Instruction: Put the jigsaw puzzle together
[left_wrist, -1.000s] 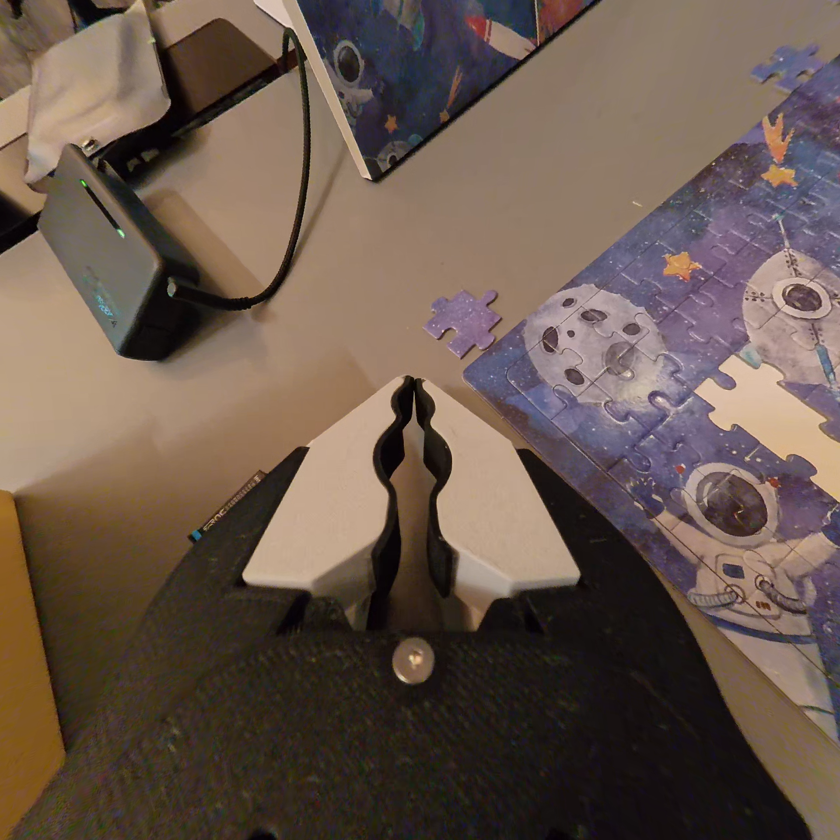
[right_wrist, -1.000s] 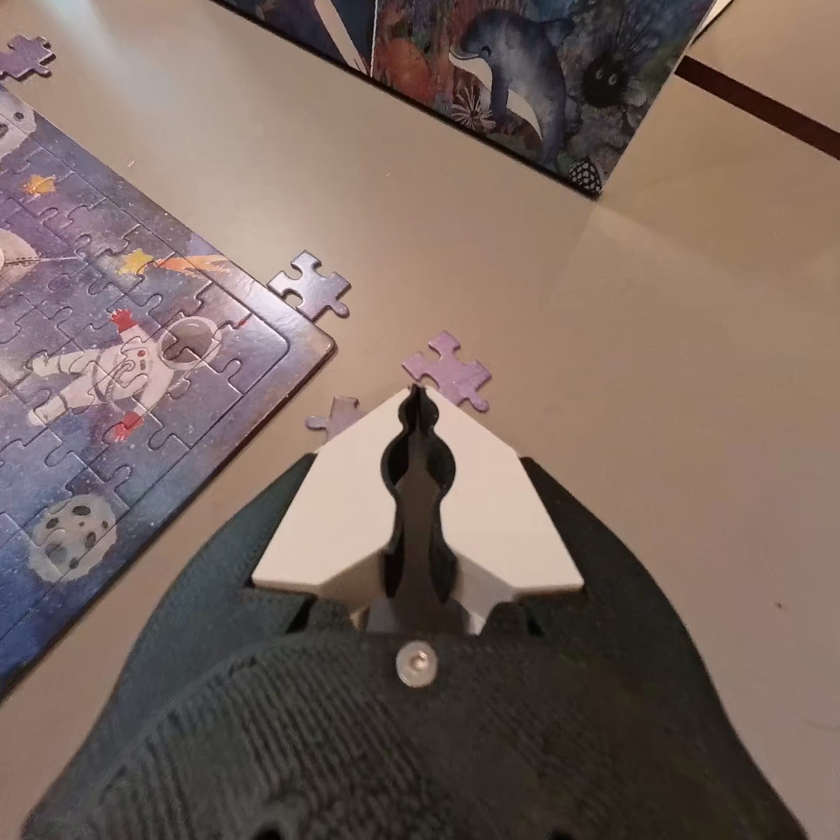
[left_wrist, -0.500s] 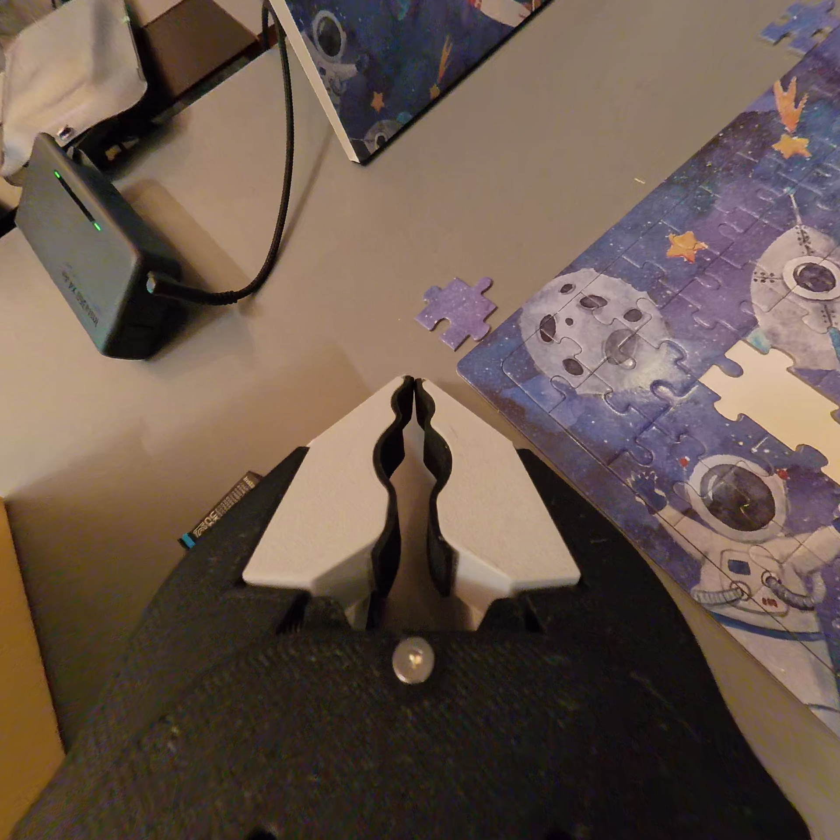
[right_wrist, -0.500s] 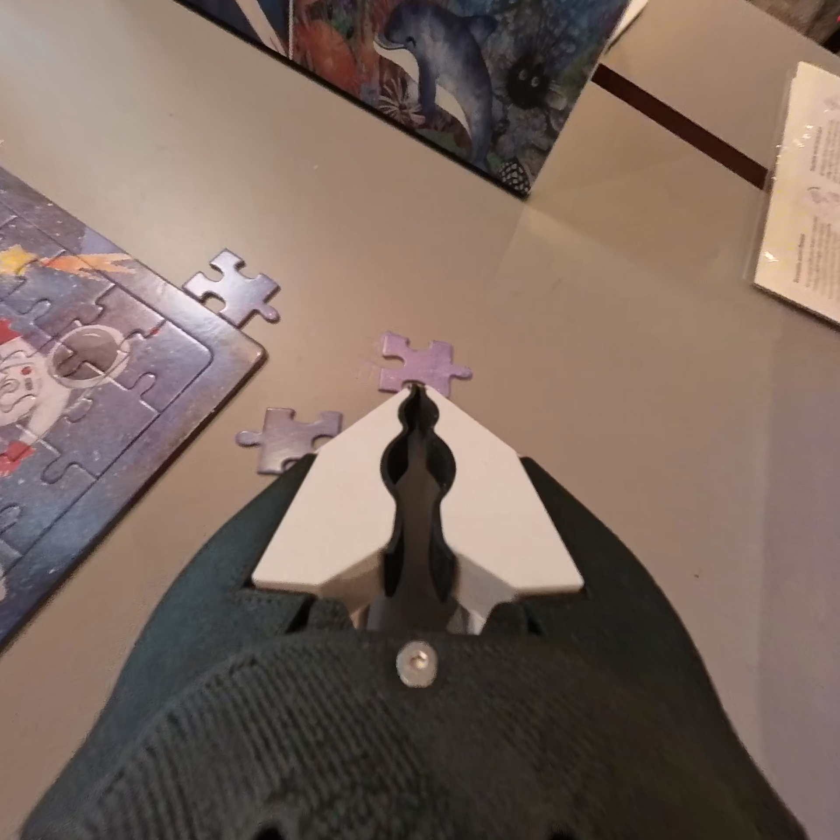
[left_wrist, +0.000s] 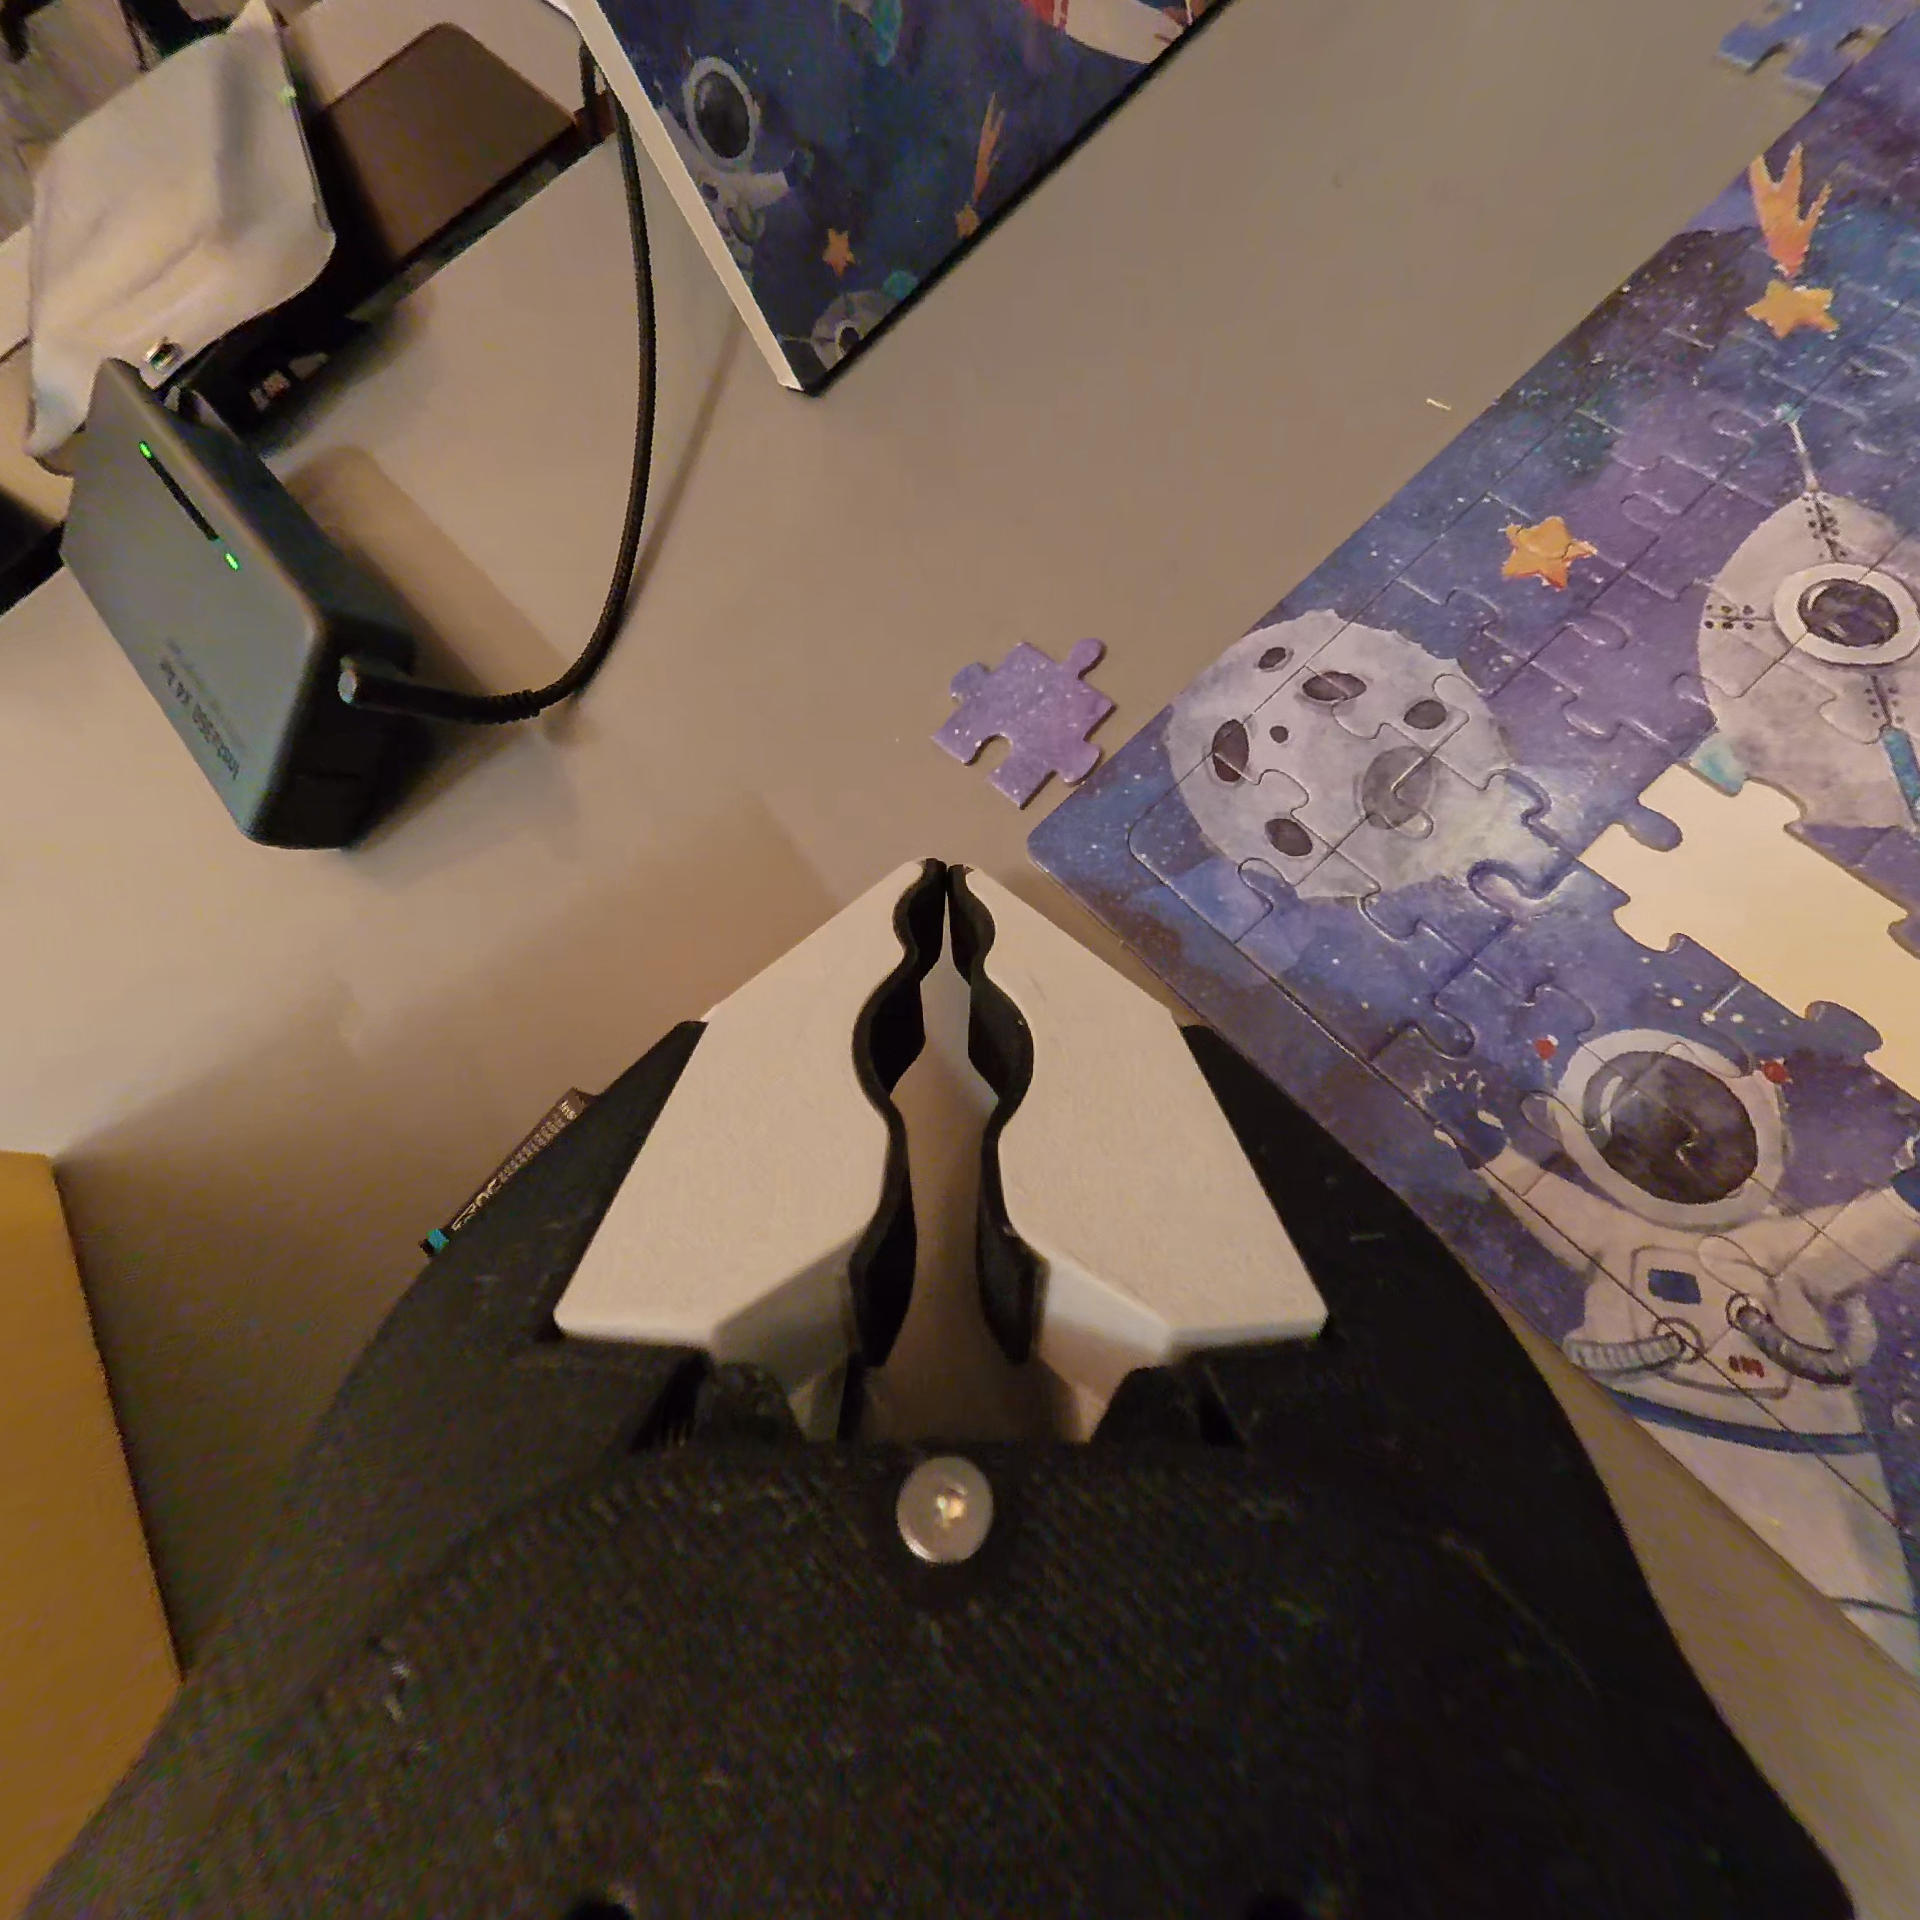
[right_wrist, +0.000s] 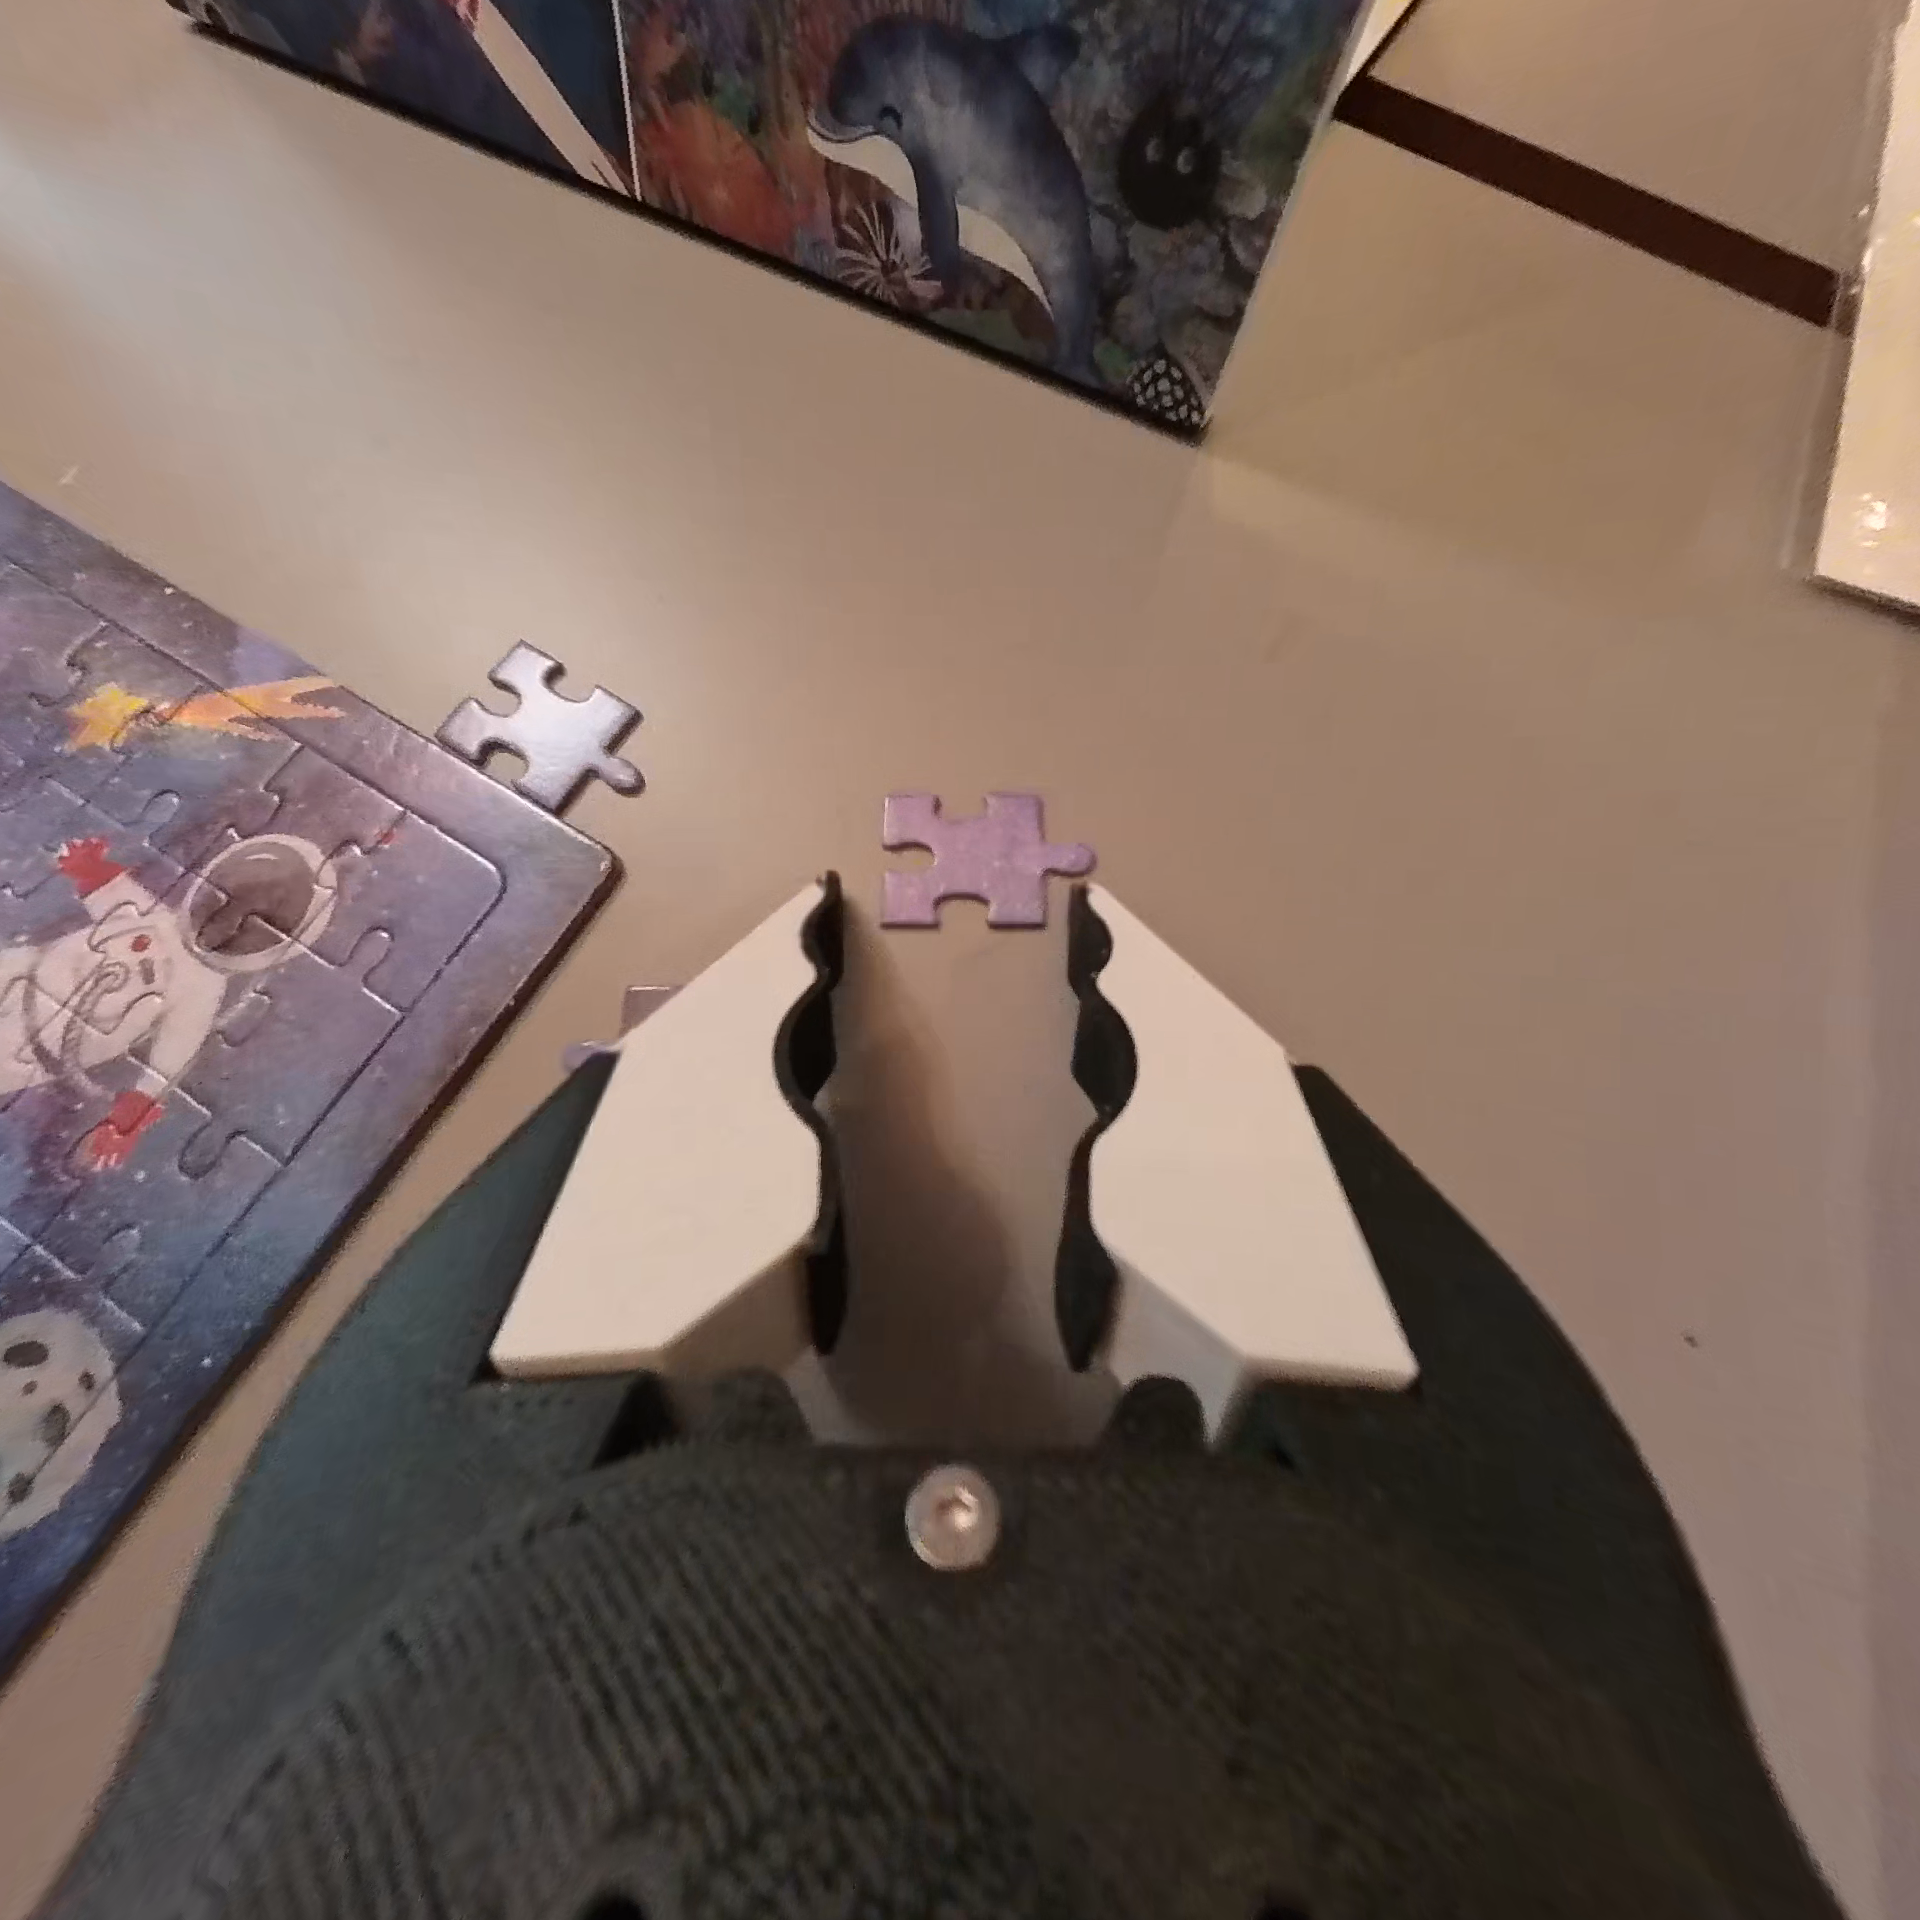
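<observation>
The space-themed jigsaw puzzle (left_wrist: 1507, 831) lies on the grey table, with an unfilled pale gap (left_wrist: 1756, 883) near its middle. A loose purple piece (left_wrist: 1023, 717) lies by its corner, just ahead of my left gripper (left_wrist: 943, 868), which is shut and empty. In the right wrist view the puzzle's corner (right_wrist: 312, 935) is at the left. My right gripper (right_wrist: 951, 899) is open, its fingertips on either side of a light purple piece (right_wrist: 971, 857) just ahead. A dark piece (right_wrist: 545, 738) lies by the puzzle edge. Another piece (right_wrist: 634, 1013) peeks out beside the left finger.
A dark grey box (left_wrist: 229, 644) with green lights and a black cable (left_wrist: 623, 416) sits at the left. A puzzle box lid (left_wrist: 883, 156) lies at the back; it also shows in the right wrist view (right_wrist: 935, 156). A wrapped white sheet (right_wrist: 1870, 364) lies at the right. A tan block (left_wrist: 52, 1455) is at the left. One gripper's finger ends stand about 35 centimeters off the other's. The right gripper is farther from the loose purple piece (left_wrist: 1023, 717), some 30 centimeters, than the left, some 4 centimeters. To the space-themed jigsaw puzzle (left_wrist: 1507, 831): left tips about 10 centimeters, right tips about 25 centimeters.
My right gripper has opened from shut and swung right, so the light purple piece now lies between its fingertips. My left gripper stayed shut and shifted only slightly.
</observation>
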